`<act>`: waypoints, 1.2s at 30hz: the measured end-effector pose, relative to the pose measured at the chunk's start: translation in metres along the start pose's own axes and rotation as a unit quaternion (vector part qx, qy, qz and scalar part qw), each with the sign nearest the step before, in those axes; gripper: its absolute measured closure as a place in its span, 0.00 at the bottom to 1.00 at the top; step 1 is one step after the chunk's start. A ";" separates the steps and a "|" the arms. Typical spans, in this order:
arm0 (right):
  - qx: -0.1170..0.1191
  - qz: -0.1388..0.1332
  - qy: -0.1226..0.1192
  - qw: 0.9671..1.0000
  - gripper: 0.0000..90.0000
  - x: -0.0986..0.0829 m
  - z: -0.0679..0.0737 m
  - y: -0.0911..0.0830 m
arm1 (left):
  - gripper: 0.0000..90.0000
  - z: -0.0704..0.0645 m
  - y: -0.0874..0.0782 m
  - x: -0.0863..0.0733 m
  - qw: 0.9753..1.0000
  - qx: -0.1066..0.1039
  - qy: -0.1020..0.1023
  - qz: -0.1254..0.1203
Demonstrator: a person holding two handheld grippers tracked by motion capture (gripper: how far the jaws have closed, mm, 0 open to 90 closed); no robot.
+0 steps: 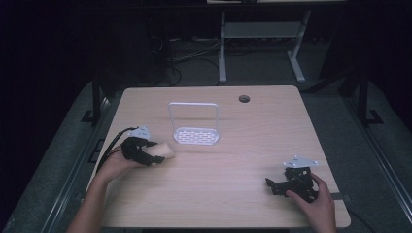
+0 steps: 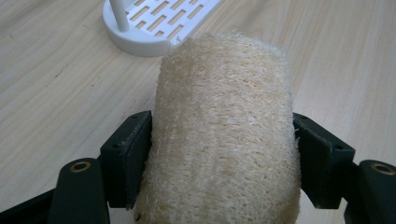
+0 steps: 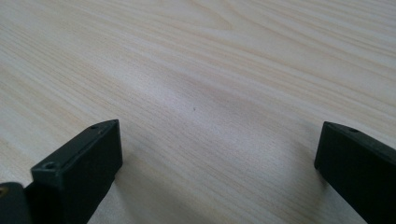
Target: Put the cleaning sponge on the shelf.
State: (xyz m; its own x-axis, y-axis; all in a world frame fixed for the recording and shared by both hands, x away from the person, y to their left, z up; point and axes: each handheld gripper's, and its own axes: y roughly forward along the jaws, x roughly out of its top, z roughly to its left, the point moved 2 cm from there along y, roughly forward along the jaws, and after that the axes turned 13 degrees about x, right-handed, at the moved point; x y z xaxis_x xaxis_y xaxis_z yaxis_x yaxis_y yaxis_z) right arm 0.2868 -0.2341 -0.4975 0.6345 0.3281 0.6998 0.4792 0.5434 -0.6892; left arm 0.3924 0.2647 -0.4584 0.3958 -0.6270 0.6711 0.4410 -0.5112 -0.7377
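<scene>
A pale, fibrous loofah sponge (image 2: 226, 126) sits upright between my left gripper's (image 2: 223, 149) two black jaws, which press on its sides. In the high view the left gripper (image 1: 154, 156) holds the loofah sponge (image 1: 164, 151) at the table's left, just left of a white rack (image 1: 195, 136) with a slotted base and a tall loop handle. The white rack's base (image 2: 154, 21) lies just beyond the sponge in the left gripper view. My right gripper (image 1: 271, 184) rests near the table's front right, open, its jaws wide apart over bare wood (image 3: 205, 93).
The light wooden table (image 1: 233, 194) has a round cable hole (image 1: 244, 99) at the back right. Beyond the far edge stand a desk frame's white legs (image 1: 222, 48) and cables on a dark floor.
</scene>
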 end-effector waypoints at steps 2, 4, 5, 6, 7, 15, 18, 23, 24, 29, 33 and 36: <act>0.000 0.000 0.000 1.000 0.01 0.000 0.000 0.000 | 0.31 -0.002 0.000 -0.001 1.000 0.000 -0.004 -0.001; 0.000 0.000 0.000 1.000 0.01 0.000 0.000 0.000 | 0.31 -0.003 -0.001 -0.001 1.000 0.002 -0.005 0.003; 0.000 0.000 0.000 1.000 0.01 0.000 0.000 0.000 | 0.31 -0.004 -0.002 -0.001 1.000 0.003 -0.006 0.003; 0.000 0.000 0.000 1.000 0.01 0.000 0.000 0.000 | 0.31 -0.005 -0.002 0.000 1.000 0.003 -0.010 0.001; 0.000 0.000 0.000 1.000 0.01 0.000 0.000 0.000 | 0.31 -0.005 -0.003 0.001 1.000 0.006 -0.009 -0.003; 0.000 0.000 0.000 1.000 0.01 0.000 0.000 0.000 | 0.31 -0.013 -0.003 0.008 1.000 0.005 -0.019 0.000; 0.000 0.000 0.000 1.000 0.01 0.000 0.000 0.000 | 0.31 -0.016 -0.003 0.011 1.000 0.004 -0.023 -0.002; 0.000 0.000 0.000 1.000 0.01 0.000 0.000 0.000 | 0.31 -0.019 -0.005 0.016 0.999 0.002 -0.033 -0.009; 0.000 0.000 0.000 1.000 0.01 0.000 0.000 0.000 | 0.31 -0.019 -0.006 0.017 0.999 0.002 -0.030 -0.010; 0.000 0.000 0.000 1.000 0.01 0.000 0.000 0.000 | 0.31 -0.022 -0.009 0.023 0.999 0.003 -0.039 -0.023; 0.000 0.000 0.000 1.000 0.01 0.000 0.000 0.000 | 0.31 -0.024 -0.012 0.027 0.999 0.008 -0.041 -0.027; 0.000 0.000 0.000 1.000 0.01 0.000 0.000 0.000 | 0.31 -0.026 -0.013 0.030 0.999 0.011 -0.043 -0.029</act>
State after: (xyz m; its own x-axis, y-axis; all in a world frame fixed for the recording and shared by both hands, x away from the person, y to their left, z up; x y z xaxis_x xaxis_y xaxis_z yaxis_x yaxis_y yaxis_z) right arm 0.2869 -0.2341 -0.4975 0.6344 0.3282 0.6999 0.4793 0.5434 -0.6892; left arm 0.3778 0.2378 -0.4309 0.4358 -0.5431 0.7177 0.4821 -0.5325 -0.6957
